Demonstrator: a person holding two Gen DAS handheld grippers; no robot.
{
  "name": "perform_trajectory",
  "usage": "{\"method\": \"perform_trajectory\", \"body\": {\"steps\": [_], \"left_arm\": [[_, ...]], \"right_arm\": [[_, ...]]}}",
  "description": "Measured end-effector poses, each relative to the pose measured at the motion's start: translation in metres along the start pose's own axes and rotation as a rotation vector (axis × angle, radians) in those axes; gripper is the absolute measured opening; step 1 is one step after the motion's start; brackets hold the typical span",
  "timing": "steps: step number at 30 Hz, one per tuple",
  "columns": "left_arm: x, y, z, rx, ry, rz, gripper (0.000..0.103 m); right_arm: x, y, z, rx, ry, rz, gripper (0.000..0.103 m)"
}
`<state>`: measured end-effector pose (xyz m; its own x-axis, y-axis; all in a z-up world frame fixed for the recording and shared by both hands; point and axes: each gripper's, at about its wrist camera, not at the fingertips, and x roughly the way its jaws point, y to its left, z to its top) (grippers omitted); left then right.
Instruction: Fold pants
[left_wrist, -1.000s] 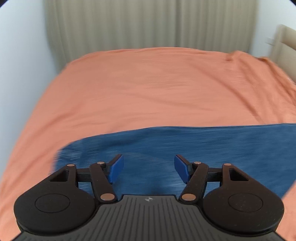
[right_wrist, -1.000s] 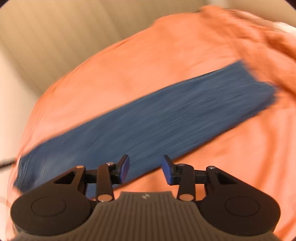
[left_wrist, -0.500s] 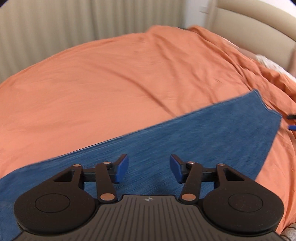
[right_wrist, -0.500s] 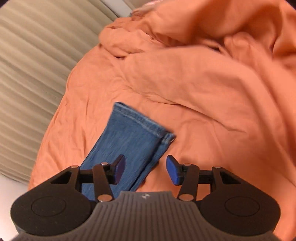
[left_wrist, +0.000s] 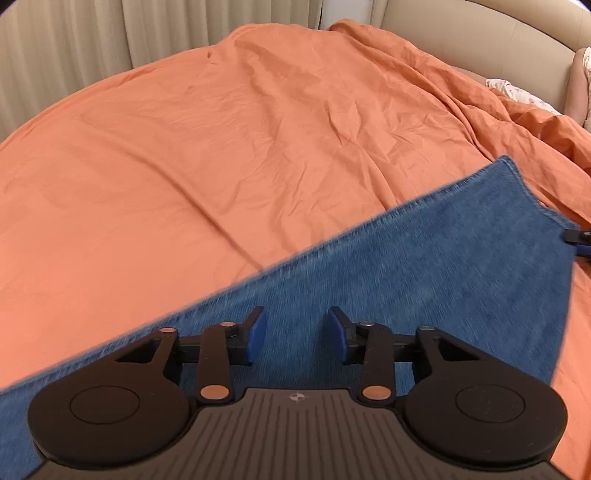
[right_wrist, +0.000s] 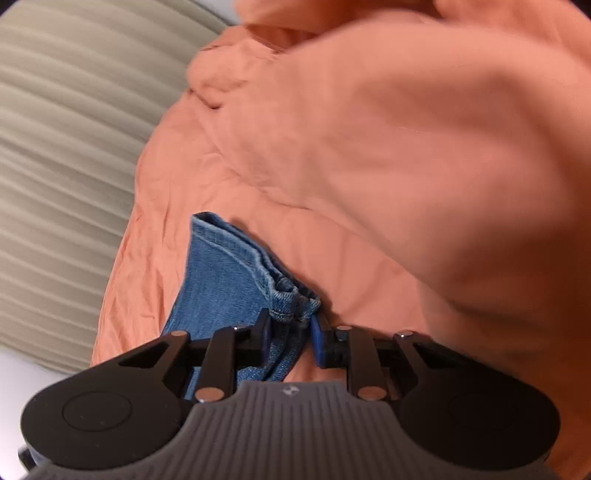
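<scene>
Blue denim pants (left_wrist: 443, 266) lie flat in a long diagonal band across the orange bed cover (left_wrist: 221, 147). My left gripper (left_wrist: 295, 321) hovers over the middle of the band. Its jaws are closing but still apart, with the denim beneath them and nothing pinched. At the band's far right end, the tip of my right gripper (left_wrist: 578, 240) shows at the hem. In the right wrist view the jaws of my right gripper (right_wrist: 290, 328) are closing on the bunched corner of the hem of the pants (right_wrist: 221, 280), and the cloth fills the gap between the pads.
Beige curtains (left_wrist: 74, 44) hang behind the bed. A padded headboard (left_wrist: 480, 29) and a patterned pillow (left_wrist: 517, 92) are at the upper right. The orange cover (right_wrist: 369, 147) rises in a rumpled mound just beyond the hem.
Both grippers swept right along the pants and dropped closer. The left jaws narrowed over the denim. The right gripper reached the hem corner and its jaws closed in on it.
</scene>
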<state>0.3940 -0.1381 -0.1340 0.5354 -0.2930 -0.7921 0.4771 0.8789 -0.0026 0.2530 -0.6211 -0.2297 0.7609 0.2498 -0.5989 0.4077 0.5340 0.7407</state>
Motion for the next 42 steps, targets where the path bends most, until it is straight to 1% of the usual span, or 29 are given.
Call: {"method": "perform_trajectory", "body": {"steps": [1, 6, 7, 8, 9, 12, 16, 19, 21, 25, 29, 33, 34, 38, 40, 42], "left_arm": [[0.008, -0.002, 0.004, 0.005, 0.0, 0.003, 0.044], [0.038, -0.005, 0.021, 0.008, -0.018, 0.017, 0.04], [0.045, -0.005, 0.024, -0.005, -0.002, 0.009, 0.039], [0.051, -0.003, 0.026, -0.03, 0.015, -0.003, 0.036], [0.054, -0.003, 0.026, -0.044, 0.019, -0.006, 0.034], [0.053, -0.006, 0.027, -0.024, 0.009, 0.013, 0.034], [0.028, -0.008, 0.029, -0.033, -0.017, 0.01, 0.034], [0.004, -0.019, 0.025, 0.01, -0.02, -0.006, 0.034], [-0.008, -0.028, 0.018, 0.031, -0.007, -0.036, 0.03], [-0.02, -0.046, -0.007, 0.046, 0.042, -0.087, 0.025], [-0.023, -0.059, -0.037, 0.027, 0.091, -0.135, 0.021], [-0.035, -0.069, -0.057, -0.04, 0.092, -0.216, 0.018], [-0.038, -0.072, -0.061, -0.047, 0.09, -0.224, 0.018], [-0.051, -0.083, -0.074, -0.056, 0.104, -0.291, 0.018], [-0.064, -0.082, -0.078, -0.059, 0.101, -0.325, 0.019], [-0.082, -0.074, -0.082, -0.058, 0.081, -0.33, 0.019]], "right_arm": [[-0.003, 0.003, 0.0, -0.027, -0.011, 0.007, 0.012], [-0.013, 0.027, 0.003, -0.159, -0.038, -0.012, 0.009], [-0.013, 0.03, 0.004, -0.177, -0.038, -0.022, 0.009], [-0.012, 0.034, 0.004, -0.198, -0.038, -0.033, 0.009], [-0.013, 0.036, 0.004, -0.213, -0.039, -0.041, 0.009], [-0.017, 0.039, 0.005, -0.236, -0.039, -0.058, 0.009], [-0.02, 0.043, 0.004, -0.248, -0.037, -0.091, 0.009], [-0.021, 0.052, 0.004, -0.275, -0.044, -0.109, 0.009], [-0.026, 0.06, 0.003, -0.296, -0.054, -0.113, 0.009], [-0.036, 0.083, 0.003, -0.349, -0.081, -0.118, 0.008], [-0.046, 0.112, 0.003, -0.425, -0.101, -0.128, 0.008], [-0.055, 0.144, -0.001, -0.515, -0.11, -0.139, 0.008], [-0.058, 0.153, -0.003, -0.543, -0.114, -0.142, 0.008], [-0.067, 0.193, -0.018, -0.643, -0.127, -0.131, 0.008], [-0.073, 0.216, -0.028, -0.702, -0.137, -0.121, 0.007], [-0.081, 0.241, -0.041, -0.767, -0.151, -0.102, 0.007]]}}
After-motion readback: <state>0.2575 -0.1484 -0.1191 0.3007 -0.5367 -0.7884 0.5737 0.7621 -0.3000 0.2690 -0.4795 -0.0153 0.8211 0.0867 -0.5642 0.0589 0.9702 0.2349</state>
